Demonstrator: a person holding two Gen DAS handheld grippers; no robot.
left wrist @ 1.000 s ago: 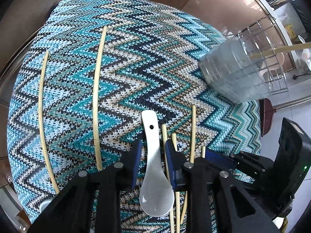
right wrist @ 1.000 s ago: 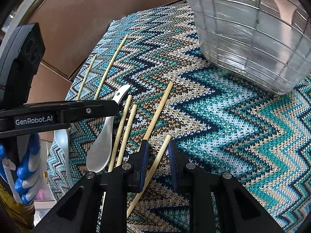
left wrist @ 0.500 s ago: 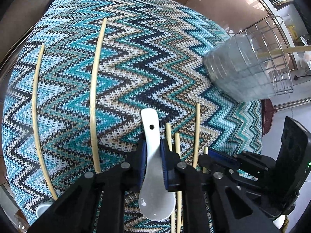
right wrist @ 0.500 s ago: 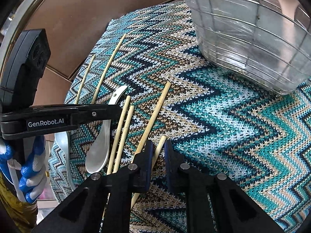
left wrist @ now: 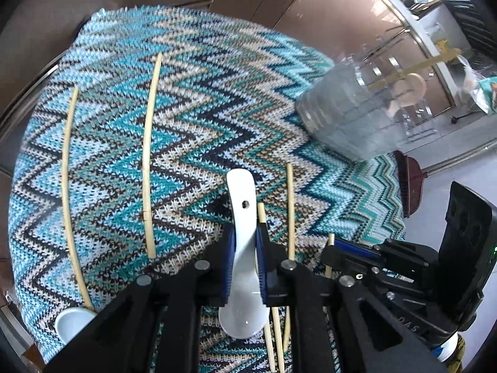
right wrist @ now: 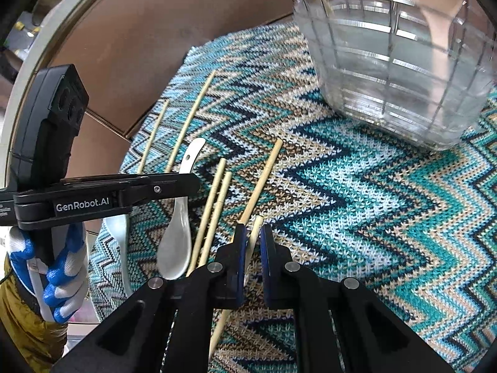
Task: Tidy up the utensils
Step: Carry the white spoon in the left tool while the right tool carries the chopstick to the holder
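Looking like a home dining or kitchen area: a zigzag knitted cloth (left wrist: 192, 118) in teal, beige and black is covering a round table with a pale metal-looking rim (right wrist: 46, 62), brown panelled flooring (left wrist: 326, 9) showing beyond it. Eating things are lying out, bamboo chopsticks (left wrist: 149, 155) and a white ceramic soup spoon (left wrist: 242, 217), beside a clear utensil holder in a wire frame (right wrist: 403, 62). A broom (left wrist: 410, 186) is leaning at the table edge; cluttered shelves far behind are too blurred to read.
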